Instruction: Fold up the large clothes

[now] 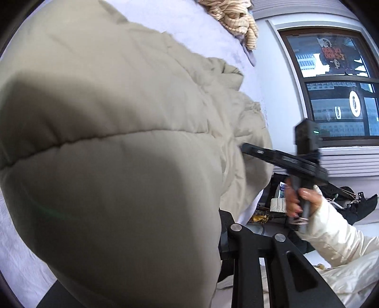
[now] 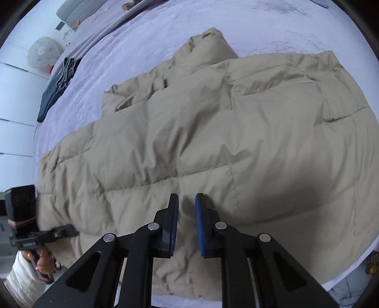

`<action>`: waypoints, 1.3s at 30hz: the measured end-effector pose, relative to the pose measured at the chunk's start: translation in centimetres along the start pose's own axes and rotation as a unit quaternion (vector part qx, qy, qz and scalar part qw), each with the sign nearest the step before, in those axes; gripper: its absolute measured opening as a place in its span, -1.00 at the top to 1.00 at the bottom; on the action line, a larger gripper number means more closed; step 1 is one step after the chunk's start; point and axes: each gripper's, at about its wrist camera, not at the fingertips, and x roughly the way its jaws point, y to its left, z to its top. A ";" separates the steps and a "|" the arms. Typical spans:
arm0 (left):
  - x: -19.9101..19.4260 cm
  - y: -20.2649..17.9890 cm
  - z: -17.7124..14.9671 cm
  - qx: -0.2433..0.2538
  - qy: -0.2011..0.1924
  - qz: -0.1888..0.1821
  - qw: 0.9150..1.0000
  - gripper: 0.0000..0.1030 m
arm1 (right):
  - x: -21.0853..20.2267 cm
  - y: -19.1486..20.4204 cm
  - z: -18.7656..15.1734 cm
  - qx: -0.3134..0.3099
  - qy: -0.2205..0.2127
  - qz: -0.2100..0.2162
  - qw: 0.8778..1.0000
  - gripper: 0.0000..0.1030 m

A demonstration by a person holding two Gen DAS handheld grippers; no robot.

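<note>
A large beige quilted jacket (image 2: pixel 213 132) is spread flat on a bed (image 2: pixel 260 28) covered in pale lavender fabric; it fills most of the right wrist view, with a sleeve bunched at its far side and its near edge at the bed's edge; in the left wrist view the same jacket is seen so close that a puffed, stitched panel blocks most of the picture

The right gripper (image 2: pixel 187 213) is pointed steeply down at the near part of the jacket; its jaws are set close together with only a narrow gap between the black pad and the blue pad, their tips against the fabric; whether any fabric is pinched between them cannot be told; the right hand (image 1: pixel 300 199) is wrapped round the handle, and a glossy cream sleeve (image 1: pixel 331 232) is seen behind it

The left gripper (image 2: pixel 71 231) is seen at the left of the right wrist view, its tip touching the jacket's side edge, with the left hand (image 2: pixel 42 260) on its handle; in its own view the jaws are hidden behind the jacket, so their opening and any hold cannot be told

A dark folded garment (image 2: pixel 56 87) is laid near the bed's far left edge, well apart from the jacket; a cream striped cloth (image 1: pixel 236 21) is heaped at the top of the bed; a dark-framed window (image 1: pixel 331 83) is set in the wall beyond
</note>
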 end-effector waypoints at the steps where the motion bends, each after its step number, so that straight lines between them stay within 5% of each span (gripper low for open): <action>1: -0.2 -1.2 0.1 0.002 -0.003 0.008 1.000 0.40 | 0.8 -0.5 0.4 0.003 -0.001 0.002 1.000 0.74; 9: 0.7 -13.8 0.5 0.020 -0.025 0.080 0.996 0.40 | 5.4 -2.3 3.2 0.001 0.018 0.062 0.998 0.89; 15: 5.5 -22.1 3.4 0.050 -0.007 0.122 0.991 0.39 | 6.9 -3.4 4.2 0.012 0.037 0.112 0.993 1.00; 17: 7.1 -23.7 4.3 0.060 0.004 0.130 0.990 0.15 | 7.1 -3.9 4.4 0.019 0.047 0.134 0.990 1.00; 23: 10.4 -26.9 6.5 0.063 0.031 0.093 0.993 -0.44 | 3.6 -7.2 4.8 0.046 0.038 0.210 0.976 0.92; 32: 17.4 -28.5 9.2 0.089 0.100 0.011 0.991 -0.45 | -4.3 -17.0 0.8 0.122 -0.038 0.216 0.968 0.91; 36: 22.8 -29.4 10.4 0.077 0.108 0.024 0.991 -0.45 | -7.1 -19.8 -2.9 0.159 -0.062 0.195 0.966 0.89; 37: 23.7 -29.5 10.7 0.077 0.109 0.028 0.991 -0.45 | -7.8 -19.9 -3.7 0.163 -0.070 0.187 0.966 0.79; 39: 25.4 -29.8 10.3 0.089 0.107 0.039 0.989 -0.45 | -9.9 -19.8 -5.5 0.162 -0.092 0.175 0.967 0.07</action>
